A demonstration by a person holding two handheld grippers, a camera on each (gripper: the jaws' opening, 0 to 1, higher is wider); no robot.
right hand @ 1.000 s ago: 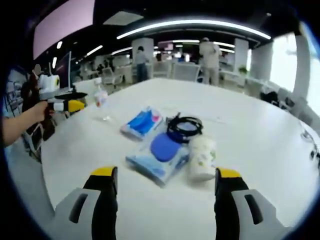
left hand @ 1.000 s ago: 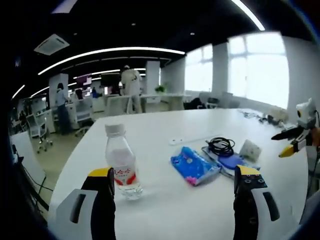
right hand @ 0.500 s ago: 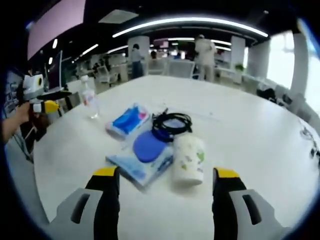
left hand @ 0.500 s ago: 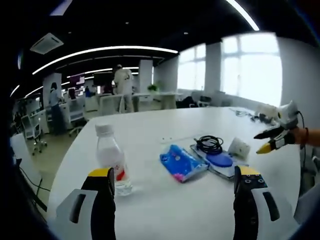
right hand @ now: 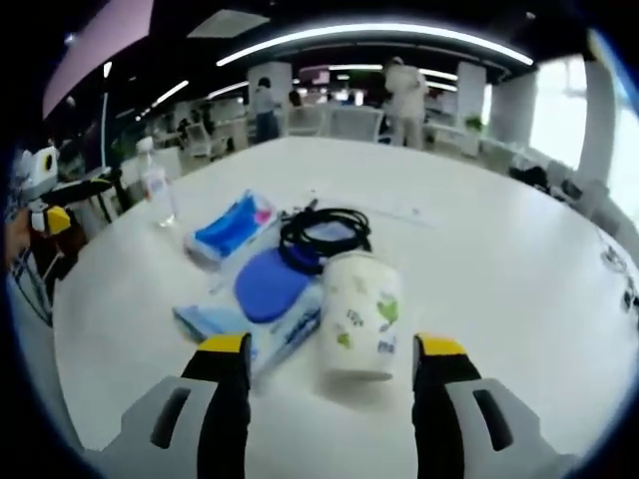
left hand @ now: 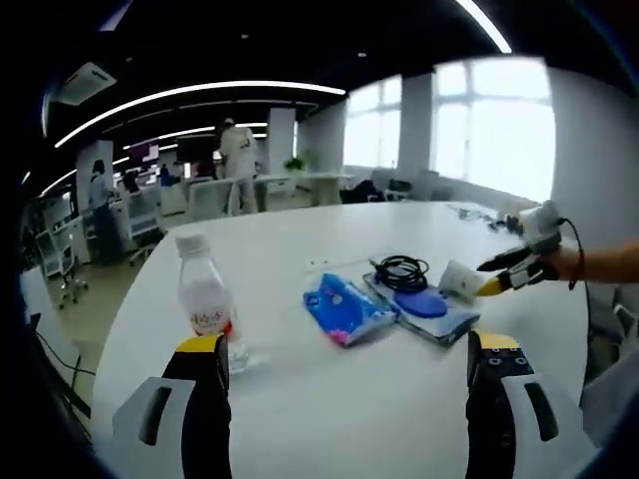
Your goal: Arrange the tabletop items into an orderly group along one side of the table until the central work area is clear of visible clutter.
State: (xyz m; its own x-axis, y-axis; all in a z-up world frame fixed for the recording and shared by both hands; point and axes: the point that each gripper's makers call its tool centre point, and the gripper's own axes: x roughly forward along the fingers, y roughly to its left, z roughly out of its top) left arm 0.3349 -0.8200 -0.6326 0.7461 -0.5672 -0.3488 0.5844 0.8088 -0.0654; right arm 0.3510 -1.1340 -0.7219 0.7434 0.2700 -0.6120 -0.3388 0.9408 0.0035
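Note:
A white paper cup (right hand: 359, 314) with green print stands on the white table (right hand: 499, 249), just ahead of and between the tips of my right gripper (right hand: 331, 351), which is open and not touching it. Left of the cup lie a wipes pack with a round blue lid (right hand: 272, 289), a coiled black cable (right hand: 324, 230) and a blue packet (right hand: 225, 228). A clear water bottle (left hand: 205, 309) stands near the left finger of my open left gripper (left hand: 349, 374). From this side the right gripper (left hand: 509, 277) is next to the cup (left hand: 459, 282).
The table's curved near edge (left hand: 110, 349) drops to the floor on the left. Small items lie at the far right edge (right hand: 619, 284). Office desks, chairs and a standing person (left hand: 238, 160) fill the background. A hand holds the left gripper (right hand: 45, 215).
The right gripper has moved in on the cup, which now sits large between its jaws. The left gripper view has drawn back a little, and the items look smaller.

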